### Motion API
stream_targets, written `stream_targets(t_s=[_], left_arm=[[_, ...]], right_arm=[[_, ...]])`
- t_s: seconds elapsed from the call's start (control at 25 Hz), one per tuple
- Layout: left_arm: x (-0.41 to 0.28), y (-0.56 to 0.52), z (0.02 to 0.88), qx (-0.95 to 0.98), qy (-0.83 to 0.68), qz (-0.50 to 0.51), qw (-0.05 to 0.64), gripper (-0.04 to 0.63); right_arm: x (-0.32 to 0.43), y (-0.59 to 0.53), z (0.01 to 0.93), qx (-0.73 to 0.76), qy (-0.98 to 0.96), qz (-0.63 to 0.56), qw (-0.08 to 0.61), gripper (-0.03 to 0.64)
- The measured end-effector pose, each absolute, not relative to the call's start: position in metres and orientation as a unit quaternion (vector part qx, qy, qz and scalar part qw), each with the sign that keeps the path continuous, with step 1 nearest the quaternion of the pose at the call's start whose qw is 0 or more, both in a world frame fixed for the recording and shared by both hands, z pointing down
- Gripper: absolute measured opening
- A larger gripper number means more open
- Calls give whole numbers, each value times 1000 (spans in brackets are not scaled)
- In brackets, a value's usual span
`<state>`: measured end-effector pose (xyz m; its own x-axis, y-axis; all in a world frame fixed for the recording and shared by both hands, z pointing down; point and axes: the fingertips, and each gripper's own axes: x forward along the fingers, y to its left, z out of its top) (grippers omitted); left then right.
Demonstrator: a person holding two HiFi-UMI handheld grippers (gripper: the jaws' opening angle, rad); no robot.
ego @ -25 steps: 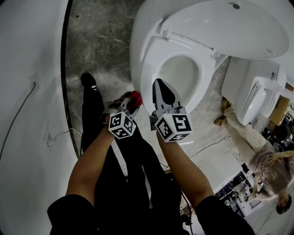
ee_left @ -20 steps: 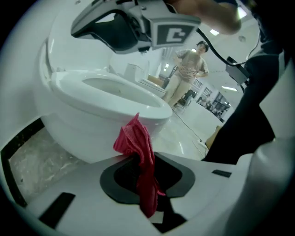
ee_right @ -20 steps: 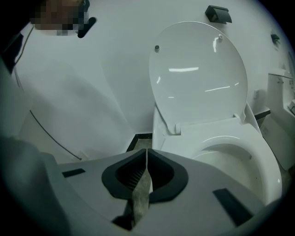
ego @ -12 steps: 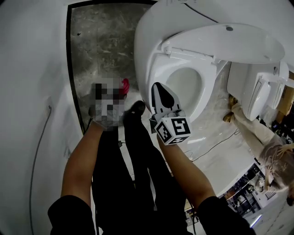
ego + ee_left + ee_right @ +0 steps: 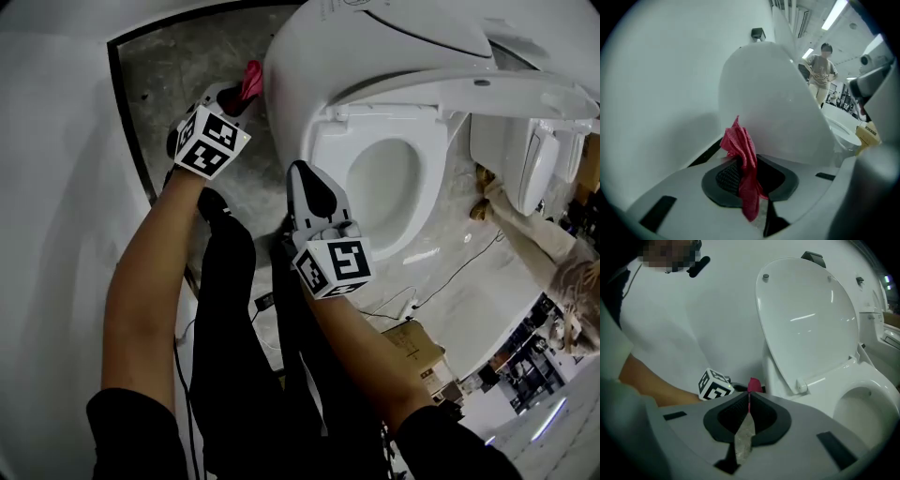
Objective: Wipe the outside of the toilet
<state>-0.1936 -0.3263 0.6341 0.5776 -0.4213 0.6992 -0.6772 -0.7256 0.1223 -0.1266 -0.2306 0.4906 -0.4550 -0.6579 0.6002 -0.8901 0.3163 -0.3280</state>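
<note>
A white toilet (image 5: 309,84) stands with its lid (image 5: 487,94) raised and the seat down around the bowl (image 5: 384,183). My left gripper (image 5: 239,92) is shut on a red cloth (image 5: 251,79), which presses against the toilet's outer left side, toward the back. In the left gripper view the red cloth (image 5: 743,159) hangs out of the jaws before the white toilet body (image 5: 768,108). My right gripper (image 5: 307,187) hovers shut and empty beside the front left of the bowl. In the right gripper view the raised lid (image 5: 806,315), the left gripper's cube (image 5: 714,384) and the cloth (image 5: 754,384) show.
A white wall (image 5: 56,187) runs along the left, with a strip of grey floor (image 5: 178,75) between it and the toilet. A second toilet (image 5: 525,150) stands at the right. A person (image 5: 821,65) stands in the background. A cable (image 5: 450,277) lies on the floor.
My left gripper has carried the red cloth from near the bowl's front up along the toilet's left side toward the back. The right gripper has stayed beside the bowl.
</note>
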Motion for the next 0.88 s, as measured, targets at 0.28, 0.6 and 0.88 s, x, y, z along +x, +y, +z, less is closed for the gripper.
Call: stream_targets(t_s=[0.28, 0.6, 0.88], left_arm=[[-180, -375, 649, 881, -268, 365, 134, 89], [-170, -355, 647, 886, -258, 373, 94, 87], [-150, -298, 657, 888, -264, 367, 86, 87]], right_arm=[[-118, -222, 504, 513, -771, 329, 184, 37], [-96, -190, 524, 526, -755, 345, 188, 37], [-86, -151, 543, 540, -729, 385, 172, 37]])
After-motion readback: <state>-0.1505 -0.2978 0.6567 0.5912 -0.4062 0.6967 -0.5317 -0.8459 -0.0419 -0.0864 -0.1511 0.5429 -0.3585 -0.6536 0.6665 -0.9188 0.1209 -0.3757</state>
